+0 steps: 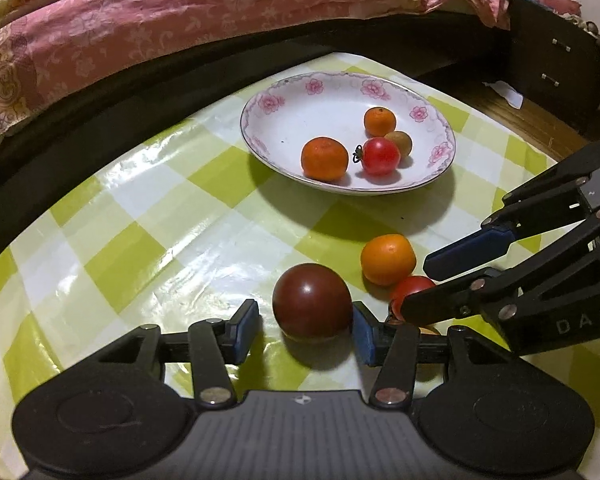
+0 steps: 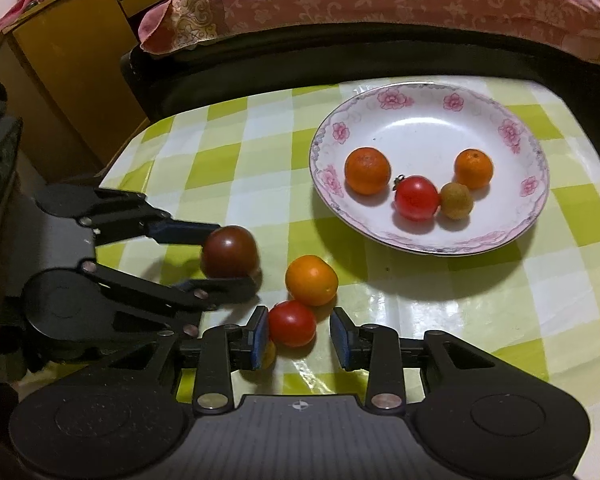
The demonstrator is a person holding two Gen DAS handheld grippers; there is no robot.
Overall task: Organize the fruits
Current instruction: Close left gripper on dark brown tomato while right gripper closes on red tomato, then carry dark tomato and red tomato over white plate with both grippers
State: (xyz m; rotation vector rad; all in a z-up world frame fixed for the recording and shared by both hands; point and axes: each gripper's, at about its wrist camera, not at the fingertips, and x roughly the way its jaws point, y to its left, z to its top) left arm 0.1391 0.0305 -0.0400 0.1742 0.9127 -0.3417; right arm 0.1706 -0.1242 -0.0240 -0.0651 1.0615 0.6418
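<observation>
On the near part of the green-and-white checked tablecloth (image 1: 140,216), three loose fruits crowd together, and both grippers work among them. From the left wrist view, the left gripper (image 1: 306,326) stands spread around a dark red tomato (image 1: 312,306): its right pad touches or nearly touches the fruit, while a gap of cloth shows between the fruit and the left pad, so the jaws are released, not clamped. Just right of it, the right gripper (image 1: 416,286) reaches in from the right side, its jaws parted either side of a small red tomato (image 1: 410,292), with an orange mandarin (image 1: 388,259) touching that tomato on its far side.

From the right wrist view, the right gripper (image 2: 299,334) is likewise spread; the red tomato (image 2: 292,323) sits against the left pad with clear cloth before the right pad. A small yellowish fruit (image 2: 269,354) peeps from behind that left pad, mostly hidden. The mandarin (image 2: 311,280) lies just beyond, and the left gripper (image 2: 228,254) brackets the dark tomato (image 2: 229,251) at left.

Farther off, the flowered plate (image 1: 300,96) holds two mandarins, a red tomato and a small brown fruit, grouped toward its right half; its left half is bare. Open cloth lies between plate and loose fruits. Beyond the table's far edge runs a dark bed frame (image 1: 180,64) under a pink quilt (image 1: 180,12).
</observation>
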